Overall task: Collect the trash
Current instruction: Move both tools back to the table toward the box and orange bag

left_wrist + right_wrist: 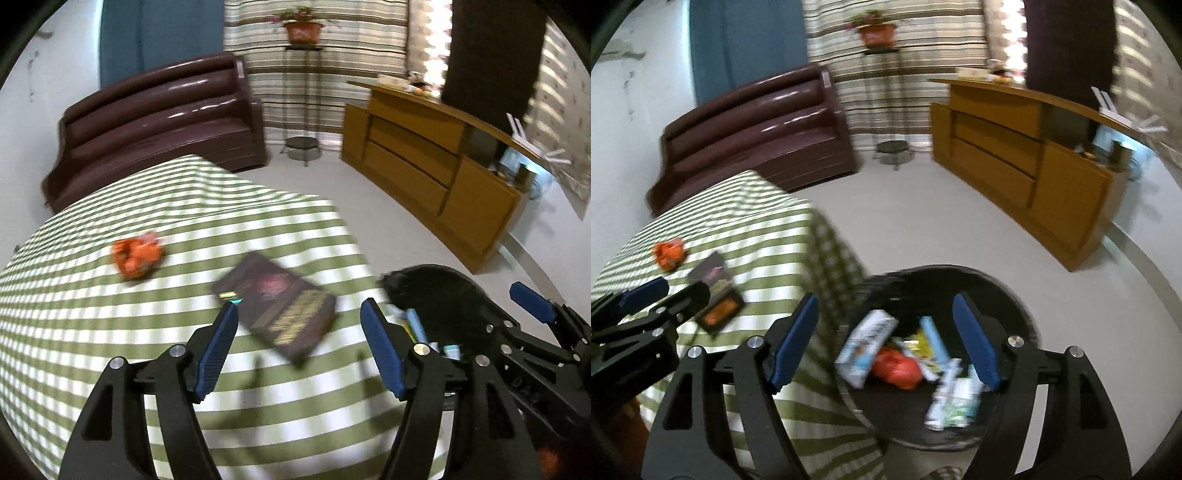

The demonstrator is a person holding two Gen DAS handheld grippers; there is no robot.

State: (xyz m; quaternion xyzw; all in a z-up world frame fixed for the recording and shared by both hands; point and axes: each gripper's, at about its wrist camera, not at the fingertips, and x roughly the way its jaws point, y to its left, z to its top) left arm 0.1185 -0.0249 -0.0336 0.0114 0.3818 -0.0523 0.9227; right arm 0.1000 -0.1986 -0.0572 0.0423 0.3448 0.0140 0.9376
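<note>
A crumpled orange wrapper lies on the green-and-white striped tablecloth, far left of a dark brown flat packet. My left gripper is open and empty, just above the near end of the packet. A black round trash bin stands on the floor beside the table and holds several boxes and a red wrapper. My right gripper is open and empty above the bin's mouth. The wrapper and packet also show in the right wrist view.
A brown leather sofa stands behind the table. A wooden sideboard runs along the right wall. A metal plant stand with a potted plant is at the back. Pale floor lies between table and sideboard.
</note>
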